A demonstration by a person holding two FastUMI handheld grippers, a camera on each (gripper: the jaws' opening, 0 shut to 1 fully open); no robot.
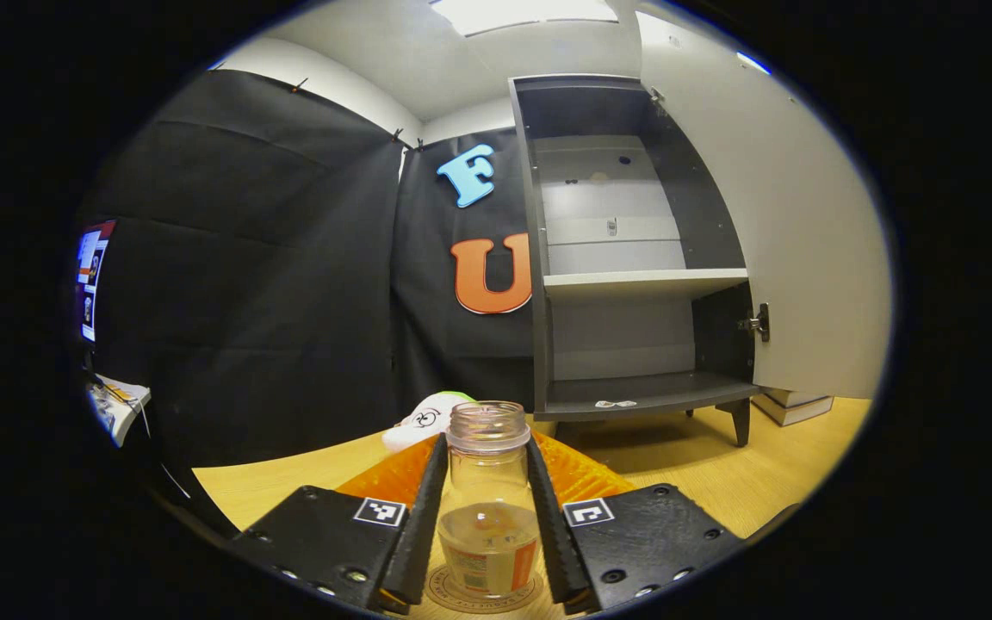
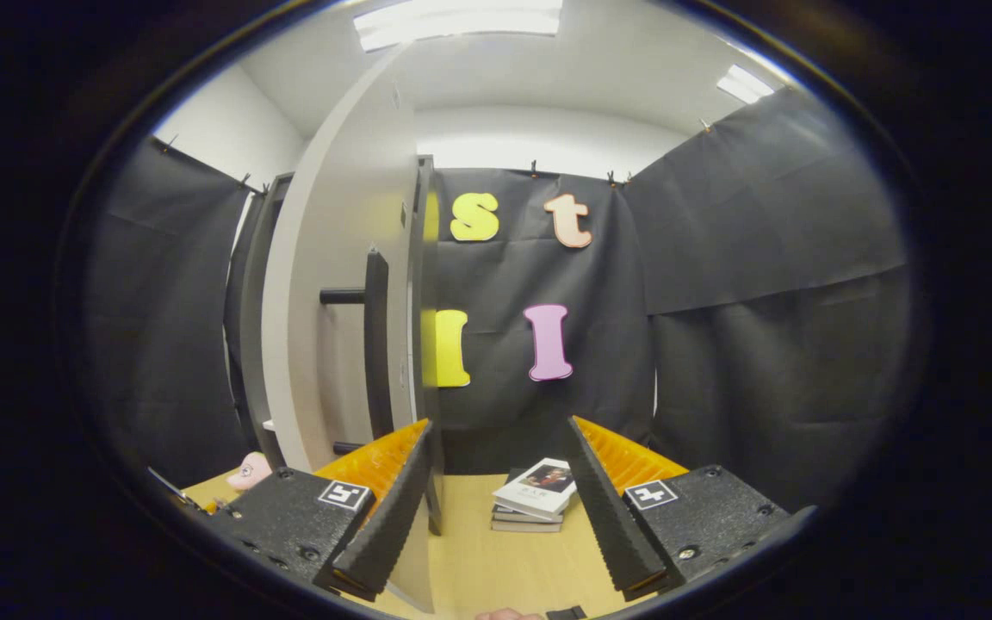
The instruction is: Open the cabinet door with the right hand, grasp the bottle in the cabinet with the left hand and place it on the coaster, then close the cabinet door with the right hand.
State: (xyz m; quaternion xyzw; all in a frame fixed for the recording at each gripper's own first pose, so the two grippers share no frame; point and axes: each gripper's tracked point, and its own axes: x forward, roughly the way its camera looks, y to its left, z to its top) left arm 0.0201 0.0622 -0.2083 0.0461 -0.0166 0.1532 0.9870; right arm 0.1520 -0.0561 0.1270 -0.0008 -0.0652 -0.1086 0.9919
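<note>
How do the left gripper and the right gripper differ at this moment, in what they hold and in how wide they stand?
The left gripper is closed on the bottle, which stands on the coaster; the right gripper holds nothing. The left gripper's fingers stand narrow, the right gripper's wide apart. The left gripper faces the open cabinet; the right gripper faces the door edge and a stack of books. Both hover low over the wooden table.

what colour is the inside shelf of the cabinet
White, against dark grey cabinet walls; the shelf shows best in the left gripper view.
</note>
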